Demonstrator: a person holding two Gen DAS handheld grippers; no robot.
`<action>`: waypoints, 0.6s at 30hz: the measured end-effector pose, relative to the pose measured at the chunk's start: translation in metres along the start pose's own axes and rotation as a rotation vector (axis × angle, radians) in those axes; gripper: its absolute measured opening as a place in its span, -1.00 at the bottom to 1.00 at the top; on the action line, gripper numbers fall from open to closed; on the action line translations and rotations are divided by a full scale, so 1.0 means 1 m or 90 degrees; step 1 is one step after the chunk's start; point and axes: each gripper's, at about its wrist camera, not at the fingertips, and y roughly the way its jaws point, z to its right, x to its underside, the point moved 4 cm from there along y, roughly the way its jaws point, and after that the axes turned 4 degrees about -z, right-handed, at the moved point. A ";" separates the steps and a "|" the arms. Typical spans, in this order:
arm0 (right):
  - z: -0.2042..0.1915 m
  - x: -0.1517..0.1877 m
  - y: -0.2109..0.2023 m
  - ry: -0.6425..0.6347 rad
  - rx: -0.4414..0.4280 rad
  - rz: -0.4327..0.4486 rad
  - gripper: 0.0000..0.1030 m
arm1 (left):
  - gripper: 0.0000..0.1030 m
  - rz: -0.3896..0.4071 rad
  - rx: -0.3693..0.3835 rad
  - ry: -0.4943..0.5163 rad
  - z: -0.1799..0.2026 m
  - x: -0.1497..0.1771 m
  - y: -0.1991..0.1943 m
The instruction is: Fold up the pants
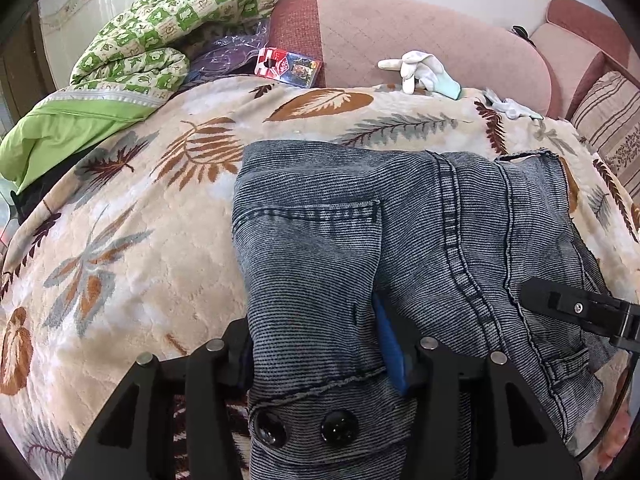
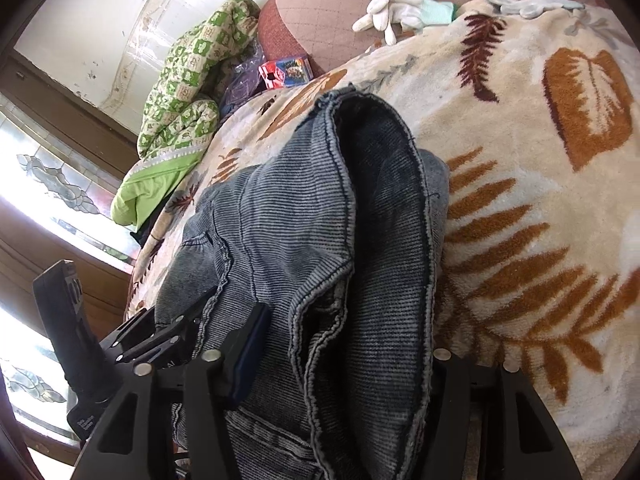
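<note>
Grey-blue ribbed denim pants (image 1: 400, 240) lie folded on a cream blanket with leaf prints (image 1: 132, 240). My left gripper (image 1: 320, 360) is shut on the waistband end with two black buttons; fabric fills the gap between its blue-padded fingers (image 1: 390, 356). In the right wrist view the pants (image 2: 320, 220) hang bunched, a leg hem opening facing up. My right gripper (image 2: 336, 360) is shut on the pants cloth. The right gripper also shows in the left wrist view (image 1: 580, 312) at the pants' right edge, and the left gripper shows in the right wrist view (image 2: 152, 340) at lower left.
A green checked quilt (image 1: 168, 28) lies at the back left. A red card pack (image 1: 288, 66) and white gloves (image 1: 424, 72) lie by the pink sofa back (image 1: 400, 32). A striped cushion (image 1: 608, 128) sits at the right. A wooden door with glass (image 2: 52, 184) stands left.
</note>
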 end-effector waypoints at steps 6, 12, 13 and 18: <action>-0.013 0.002 -0.015 -0.049 0.035 0.044 -0.24 | -0.02 0.007 -0.007 -0.002 0.001 -0.001 -0.005; -0.014 -0.002 -0.027 -0.060 0.059 0.085 -0.33 | -0.07 0.009 -0.005 -0.001 0.003 -0.003 -0.007; -0.015 -0.003 -0.029 -0.064 0.064 0.093 -0.34 | -0.07 0.010 -0.007 -0.002 0.003 -0.003 -0.006; -0.005 -0.005 -0.017 -0.046 0.055 0.057 -0.34 | -0.06 0.015 -0.021 0.010 0.006 -0.002 -0.001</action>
